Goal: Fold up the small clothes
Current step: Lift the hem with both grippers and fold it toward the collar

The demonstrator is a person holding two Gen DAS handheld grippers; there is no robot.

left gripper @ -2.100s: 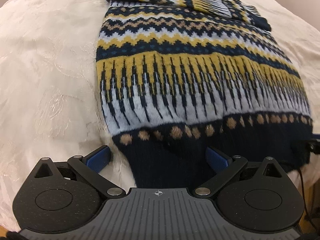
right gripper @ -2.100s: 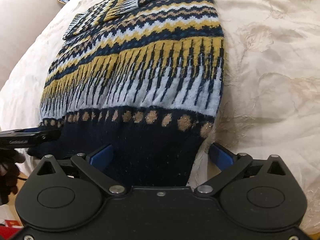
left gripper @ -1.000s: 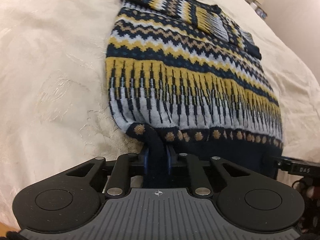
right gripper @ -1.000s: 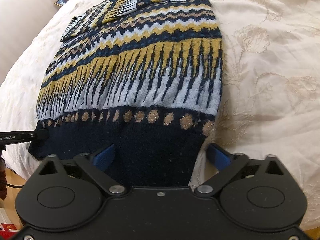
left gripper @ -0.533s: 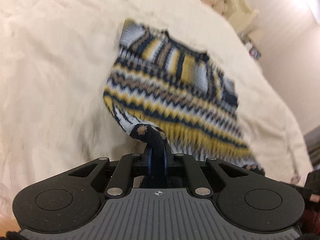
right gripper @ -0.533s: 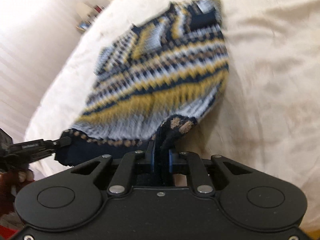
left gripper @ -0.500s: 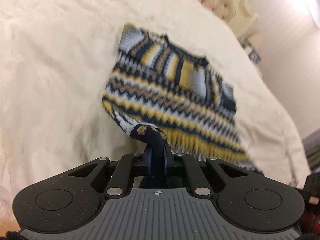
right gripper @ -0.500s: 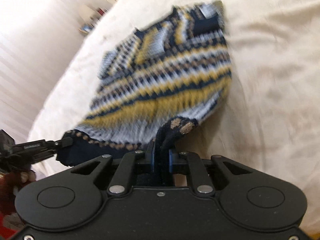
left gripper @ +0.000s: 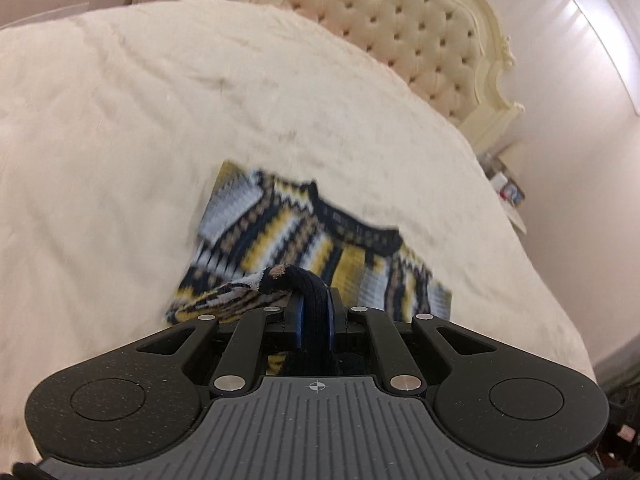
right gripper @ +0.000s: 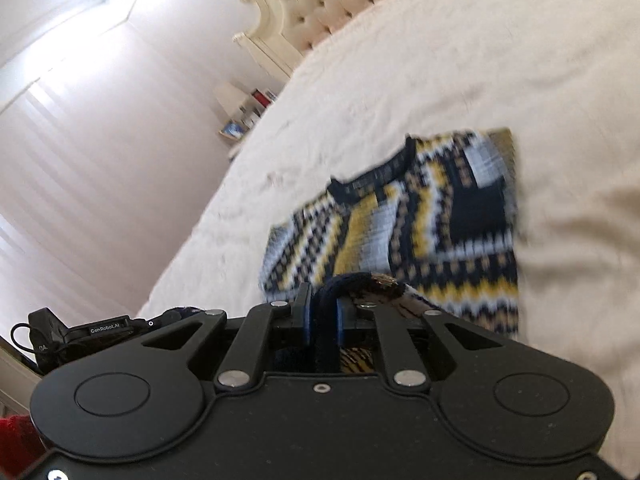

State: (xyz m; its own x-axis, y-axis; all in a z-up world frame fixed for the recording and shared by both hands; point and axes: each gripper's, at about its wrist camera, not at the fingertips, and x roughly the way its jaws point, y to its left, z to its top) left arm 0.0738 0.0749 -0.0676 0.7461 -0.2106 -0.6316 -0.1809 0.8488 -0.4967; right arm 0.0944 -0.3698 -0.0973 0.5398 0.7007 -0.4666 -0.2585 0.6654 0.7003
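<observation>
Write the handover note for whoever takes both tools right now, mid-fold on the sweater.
Left tool: shut on the sweater, pinching its dark hem.
Right tool: shut on the same hem, at the other corner.
Sweater: on the bed, collar end lying flat, hem end raised toward it.
Done: both hem corners gripped and raised.
Left: lay the hem near the collar, release, finish folding.

Soft, even daylight fills the room, with glare washing out the wall (right gripper: pixel 80 92) on the right wrist view. The patterned sweater (left gripper: pixel 304 240) and bedspread (left gripper: pixel 120 120) smear with motion blur; fisheye bends the edges.
</observation>
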